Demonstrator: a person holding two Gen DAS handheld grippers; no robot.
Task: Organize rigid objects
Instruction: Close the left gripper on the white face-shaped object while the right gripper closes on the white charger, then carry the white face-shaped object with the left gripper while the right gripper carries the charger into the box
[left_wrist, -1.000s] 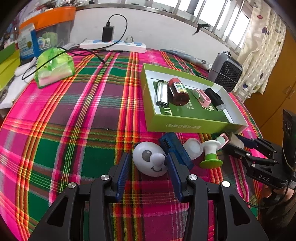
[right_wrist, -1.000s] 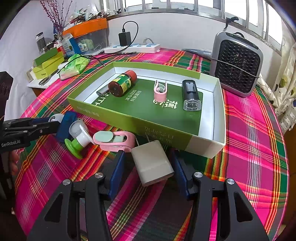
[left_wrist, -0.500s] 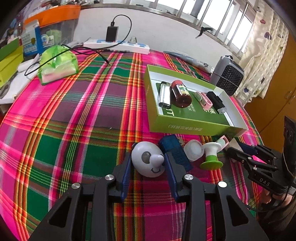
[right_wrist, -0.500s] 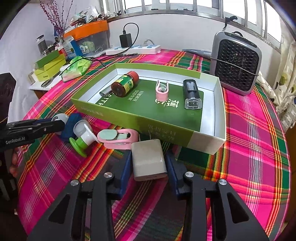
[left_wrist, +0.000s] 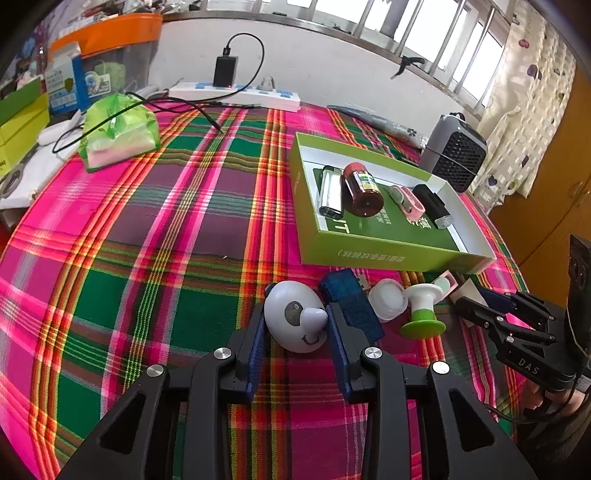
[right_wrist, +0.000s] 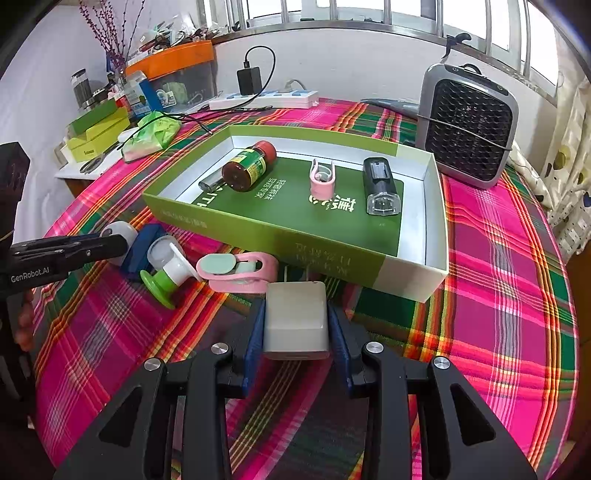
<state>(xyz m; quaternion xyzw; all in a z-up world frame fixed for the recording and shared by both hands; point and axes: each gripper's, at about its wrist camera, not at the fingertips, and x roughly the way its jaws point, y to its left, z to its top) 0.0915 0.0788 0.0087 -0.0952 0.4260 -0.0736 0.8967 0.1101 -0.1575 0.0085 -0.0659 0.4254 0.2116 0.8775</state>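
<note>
On a plaid tablecloth of pink, green and orange weave, two hand-held grippers clamp at once; at far left the left gripper, whose jaws have just been closing from a wide spread, now presses its ribbed blue pads against both sides of a smooth, egg-shaped white toy with a painted face, which rests on the cloth just in front of the green cardboard box; beside it lie a translucent blue rectangular case, a green-footed white plastic stand on its side and a glossy pink clip; further right, the right gripper, its jaws likewise drawn in a moment ago, holds a matte white cube-shaped wall charger by its flat sides, prongs toward the box; both grips appear secured, so a lift into the box looks to be the coming step; inside already lie a silver lighter, a brown ribbed-cap bottle, a small pink clip and a black rectangular device with a clear end.
</note>
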